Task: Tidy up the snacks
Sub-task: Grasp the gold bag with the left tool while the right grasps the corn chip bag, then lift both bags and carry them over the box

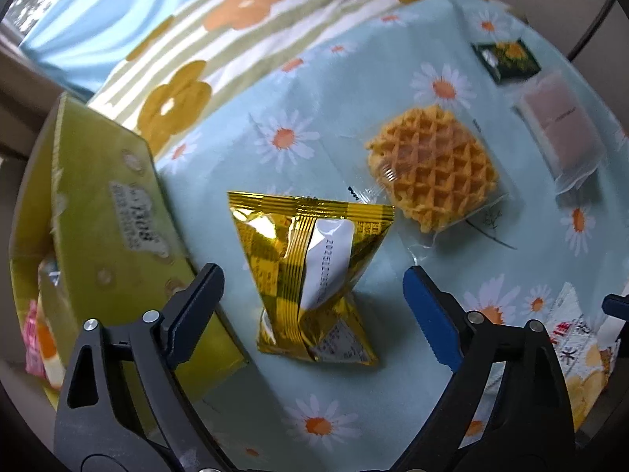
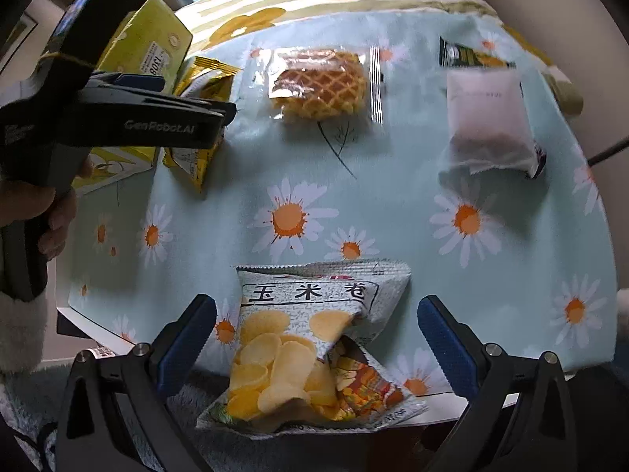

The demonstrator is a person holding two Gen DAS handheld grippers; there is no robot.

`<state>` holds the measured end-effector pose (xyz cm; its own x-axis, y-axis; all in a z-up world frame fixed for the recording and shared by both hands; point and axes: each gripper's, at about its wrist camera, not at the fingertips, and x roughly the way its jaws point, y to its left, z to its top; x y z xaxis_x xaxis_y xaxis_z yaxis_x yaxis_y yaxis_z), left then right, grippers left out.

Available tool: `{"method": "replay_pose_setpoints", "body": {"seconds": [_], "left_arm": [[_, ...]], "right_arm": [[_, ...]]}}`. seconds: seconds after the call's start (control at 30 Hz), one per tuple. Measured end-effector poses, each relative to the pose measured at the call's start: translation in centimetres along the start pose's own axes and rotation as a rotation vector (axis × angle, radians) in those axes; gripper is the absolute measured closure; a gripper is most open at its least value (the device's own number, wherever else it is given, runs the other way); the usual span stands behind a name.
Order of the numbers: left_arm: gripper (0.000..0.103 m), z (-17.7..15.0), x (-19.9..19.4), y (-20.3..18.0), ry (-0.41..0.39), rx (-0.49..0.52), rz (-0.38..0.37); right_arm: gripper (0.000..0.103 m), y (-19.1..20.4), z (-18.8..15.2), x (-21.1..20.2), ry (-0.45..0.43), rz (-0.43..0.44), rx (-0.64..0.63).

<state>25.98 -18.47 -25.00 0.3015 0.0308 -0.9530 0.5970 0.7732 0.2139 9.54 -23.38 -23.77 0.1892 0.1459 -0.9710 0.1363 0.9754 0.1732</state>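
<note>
Two grippers open over snacks on the counter

Left gripper (image 1: 314, 291) had fingers spread wide around gold packet (image 1: 310, 271), not gripping. Right gripper (image 2: 316, 322) likewise wide open, straddling corn chip bag (image 2: 310, 346) at the counter (image 2: 393, 204) edge. Yellow box (image 1: 106, 212) sat just left of gold packet. Farther back: wrapped waffle (image 1: 432, 165), pink packet (image 2: 487, 118), dark packet (image 1: 507, 59).
</note>
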Motion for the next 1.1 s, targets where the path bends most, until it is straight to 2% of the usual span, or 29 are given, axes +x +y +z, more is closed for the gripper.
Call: {"method": "replay_pose_setpoints", "body": {"seconds": [0.1,0.27,0.33,0.47,0.57,0.9,0.97,1.03,1.1], "left_arm": [[0.023,0.3,1.3,0.1,0.043,0.026,-0.001],[0.028,-0.1,3.2,0.5,0.121,0.048,-0.032],[0.035,-0.3,3.8,0.7,0.140,0.042,-0.053],[0.050,-0.2,3.9,1.3,0.125,0.017,-0.109],[0.054,-0.3,3.9,1.2,0.107,0.012,-0.113],[0.056,-1.5,2.3,1.5,0.064,-0.052,-0.129],[0.056,-1.6,2.3,1.5,0.061,-0.057,-0.133],[0.056,-1.8,2.1,1.1,0.059,-0.059,-0.137],[0.056,-2.0,1.9,0.7,0.057,-0.061,-0.138]], "right_arm": [[0.001,0.0,0.1,0.3,0.012,0.002,0.010],[0.001,0.1,-0.1,0.7,0.032,0.000,0.009],[0.001,0.5,-0.1,1.3,0.041,0.000,0.007],[0.001,0.9,-0.3,2.2,0.060,0.002,0.007],[0.001,1.3,-0.2,3.0,0.066,-0.001,0.004],[0.002,2.0,0.2,3.9,0.091,-0.007,-0.028],[0.007,2.1,0.1,4.2,0.100,-0.014,-0.039],[0.020,2.4,0.1,4.7,0.114,-0.017,-0.050],[0.025,2.4,0.0,5.1,0.131,-0.016,-0.060]]}}
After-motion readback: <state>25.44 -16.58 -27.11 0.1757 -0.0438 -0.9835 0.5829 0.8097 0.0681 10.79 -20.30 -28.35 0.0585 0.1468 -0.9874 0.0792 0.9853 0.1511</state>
